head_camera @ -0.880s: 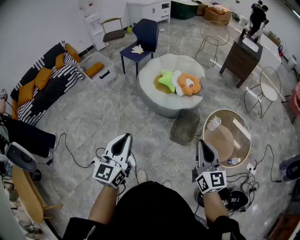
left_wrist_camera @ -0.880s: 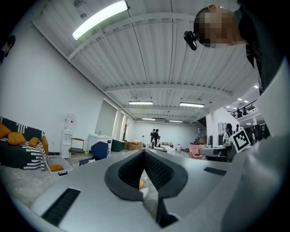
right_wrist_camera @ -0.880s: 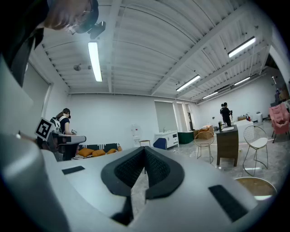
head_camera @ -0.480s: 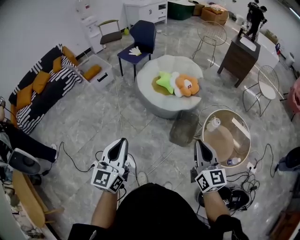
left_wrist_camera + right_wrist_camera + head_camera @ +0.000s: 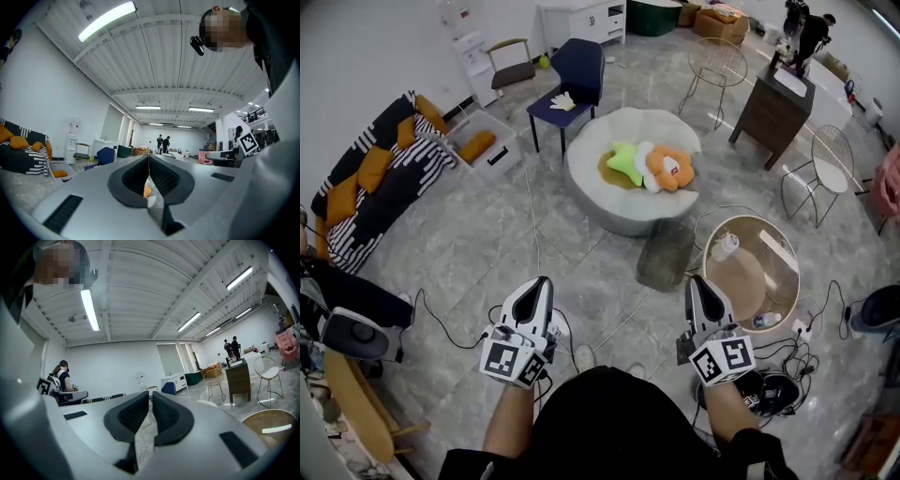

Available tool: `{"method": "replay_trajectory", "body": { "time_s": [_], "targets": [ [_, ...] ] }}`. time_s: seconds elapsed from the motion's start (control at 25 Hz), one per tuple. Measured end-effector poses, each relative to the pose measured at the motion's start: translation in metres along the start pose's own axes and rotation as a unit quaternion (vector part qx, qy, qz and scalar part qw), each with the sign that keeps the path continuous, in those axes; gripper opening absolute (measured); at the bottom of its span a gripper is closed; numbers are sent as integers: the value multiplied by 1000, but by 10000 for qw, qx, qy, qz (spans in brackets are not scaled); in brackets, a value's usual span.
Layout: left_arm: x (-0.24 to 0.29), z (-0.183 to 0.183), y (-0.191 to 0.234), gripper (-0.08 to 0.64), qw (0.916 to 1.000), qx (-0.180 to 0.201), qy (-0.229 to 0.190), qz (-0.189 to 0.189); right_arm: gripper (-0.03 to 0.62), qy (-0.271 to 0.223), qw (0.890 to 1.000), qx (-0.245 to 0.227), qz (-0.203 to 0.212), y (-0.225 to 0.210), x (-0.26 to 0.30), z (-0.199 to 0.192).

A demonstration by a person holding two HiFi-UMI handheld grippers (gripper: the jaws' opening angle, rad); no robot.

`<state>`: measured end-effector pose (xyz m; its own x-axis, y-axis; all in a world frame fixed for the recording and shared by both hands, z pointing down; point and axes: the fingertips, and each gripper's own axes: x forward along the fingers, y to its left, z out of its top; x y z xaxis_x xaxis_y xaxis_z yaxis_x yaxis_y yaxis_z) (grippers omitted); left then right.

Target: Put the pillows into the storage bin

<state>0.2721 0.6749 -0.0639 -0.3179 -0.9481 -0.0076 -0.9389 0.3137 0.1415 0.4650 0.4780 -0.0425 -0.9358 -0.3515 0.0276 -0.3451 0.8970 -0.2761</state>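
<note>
Several orange pillows (image 5: 373, 169) lie on a black-and-white striped sofa (image 5: 394, 192) at the far left. Beside it stands a white storage bin (image 5: 502, 155) with one orange pillow (image 5: 477, 144) inside. A green star pillow (image 5: 623, 159) and an orange flower pillow (image 5: 668, 169) rest on a round white pouf (image 5: 619, 211). My left gripper (image 5: 540, 284) and right gripper (image 5: 697, 284) hover level over the floor near my body, far from all of these. Both are shut with nothing in them. In the left gripper view the sofa (image 5: 21, 152) and bin (image 5: 58, 169) show at the left edge.
A blue chair (image 5: 577, 70) stands behind the pouf. A grey mat (image 5: 666, 253) and a round glass table (image 5: 787, 281) with a bottle lie to the right. Wire chairs (image 5: 717, 61), a dark cabinet (image 5: 773, 103) and floor cables (image 5: 534, 216) surround them. People stand at the back.
The room has slid a little up and left in the head view. The left gripper sits slightly lower in the picture. Both grippers stay shut and side by side.
</note>
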Motion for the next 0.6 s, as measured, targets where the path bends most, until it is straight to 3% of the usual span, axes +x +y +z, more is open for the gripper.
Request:
{"method": "replay_trajectory", "body": {
  "time_s": [0.12,0.2,0.32,0.6],
  "targets": [
    [6,4,-3,27,9999,-13,-18,-168,48,-144,9999,4,28,4,2,11],
    [10,6,-1,143,9998,15,-23,-188,159,-223,9997,-30,18,7,5,17],
    [17,4,12,255,10000,32,-14,-38,242,-339,9994,-110,-46,9,14,21],
    [25,-10,31,321,9996,152,216,-105,292,-206,9991,-347,-151,26,43,11]
  ]
}}
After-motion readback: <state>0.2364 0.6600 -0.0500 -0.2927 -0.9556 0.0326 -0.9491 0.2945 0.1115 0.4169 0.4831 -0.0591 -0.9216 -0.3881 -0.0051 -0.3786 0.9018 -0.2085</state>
